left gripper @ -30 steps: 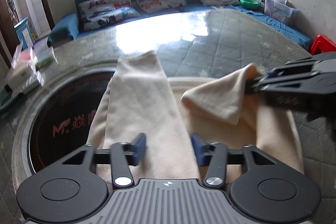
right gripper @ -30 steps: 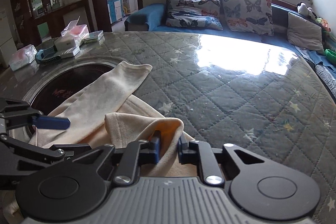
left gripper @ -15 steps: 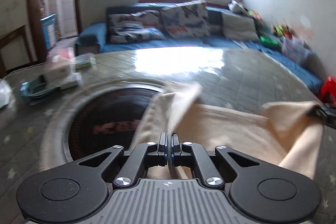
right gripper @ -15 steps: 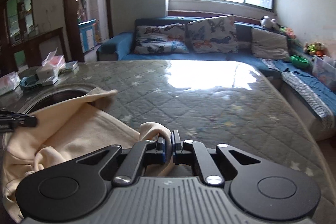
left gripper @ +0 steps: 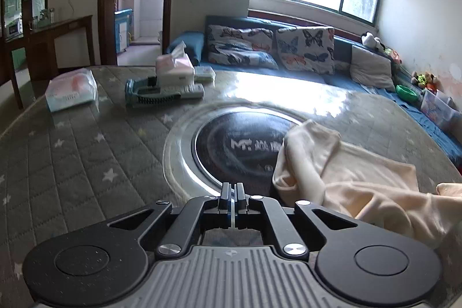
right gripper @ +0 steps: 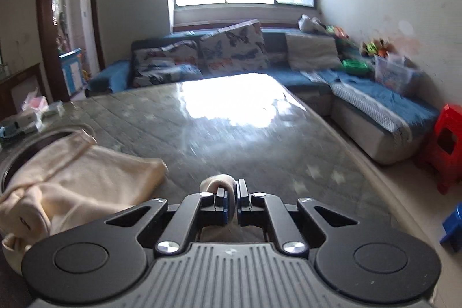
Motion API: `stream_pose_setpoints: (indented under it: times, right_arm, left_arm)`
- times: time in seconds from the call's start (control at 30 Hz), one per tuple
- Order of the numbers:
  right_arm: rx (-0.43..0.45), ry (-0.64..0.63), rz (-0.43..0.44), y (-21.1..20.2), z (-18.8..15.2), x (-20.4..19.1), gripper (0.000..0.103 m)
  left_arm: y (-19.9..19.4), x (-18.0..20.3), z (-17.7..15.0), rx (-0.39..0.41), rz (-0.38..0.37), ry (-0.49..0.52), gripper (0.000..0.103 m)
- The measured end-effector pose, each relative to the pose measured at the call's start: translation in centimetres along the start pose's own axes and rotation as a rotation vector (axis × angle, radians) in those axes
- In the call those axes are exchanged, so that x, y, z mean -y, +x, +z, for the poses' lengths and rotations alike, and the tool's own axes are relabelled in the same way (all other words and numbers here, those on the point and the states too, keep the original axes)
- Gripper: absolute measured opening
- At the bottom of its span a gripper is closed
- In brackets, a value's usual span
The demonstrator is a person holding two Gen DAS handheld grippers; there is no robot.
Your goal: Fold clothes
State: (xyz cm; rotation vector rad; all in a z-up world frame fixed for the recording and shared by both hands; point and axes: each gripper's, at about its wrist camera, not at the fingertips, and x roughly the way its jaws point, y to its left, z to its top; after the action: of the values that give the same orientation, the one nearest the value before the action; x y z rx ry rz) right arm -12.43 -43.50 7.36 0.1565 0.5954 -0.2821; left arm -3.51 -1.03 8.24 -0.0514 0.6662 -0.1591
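A cream garment (left gripper: 355,181) lies rumpled on the quilted table, partly over the round black glass inset (left gripper: 239,146). It also shows in the right wrist view (right gripper: 75,181), spread to the left. My left gripper (left gripper: 231,199) is shut; no cloth shows between its fingers, and the garment lies just to its right. My right gripper (right gripper: 230,199) is shut on a fold of the cream garment (right gripper: 218,181), which bulges out above the fingertips.
A tissue box (left gripper: 174,67), a remote tray (left gripper: 161,94) and a wrapped pack (left gripper: 72,90) sit at the table's far left. A blue sofa (right gripper: 361,94) with cushions runs behind and to the right. A red stool (right gripper: 447,143) stands by the table's right edge.
My left gripper closed from open and swung left, away from the sleeve. My right gripper stayed shut on the fold and carried it right, so the garment now lies off to its left.
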Motion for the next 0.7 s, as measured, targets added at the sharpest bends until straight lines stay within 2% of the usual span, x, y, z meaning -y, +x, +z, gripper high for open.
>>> stream_pose_setpoints:
  times: [0.17, 0.3, 0.37, 0.4, 0.47, 0.63, 0.7]
  right_arm:
    - [-0.086, 0.024, -0.026, 0.4, -2.4, 1.5, 0.009]
    - [-0.105, 0.019, -0.046, 0.4, -3.3, 1.9, 0.023]
    - [-0.115, 0.026, -0.053, 0.3, -3.5, 2.0, 0.029]
    - [-0.122, 0.034, -0.06, 0.3, -3.6, 2.2, 0.03]
    - [-0.124, 0.051, -0.092, 0.5, -3.6, 2.8, 0.032]
    - [-0.128, 0.074, -0.136, 1.0, -4.2, 3.7, 0.037]
    - [-0.129, 0.073, -0.163, 1.2, -4.2, 3.9, 0.038]
  left_arm:
    - [1.9, 4.0, 0.8, -0.002, -0.048, 0.098, 0.004]
    - [4.6, 8.1, 2.1, -0.003, -0.106, 0.179, 0.006]
    - [6.3, 10.0, 2.6, -0.005, -0.123, 0.214, 0.014]
    - [7.3, 10.8, 2.9, -0.012, -0.123, 0.229, 0.019]
    - [9.4, 12.2, 3.3, -0.032, -0.123, 0.255, 0.022]
    - [13.4, 15.0, 3.5, -0.056, -0.128, 0.336, 0.039]
    - [14.8, 15.6, 3.6, -0.065, -0.115, 0.355, 0.04]
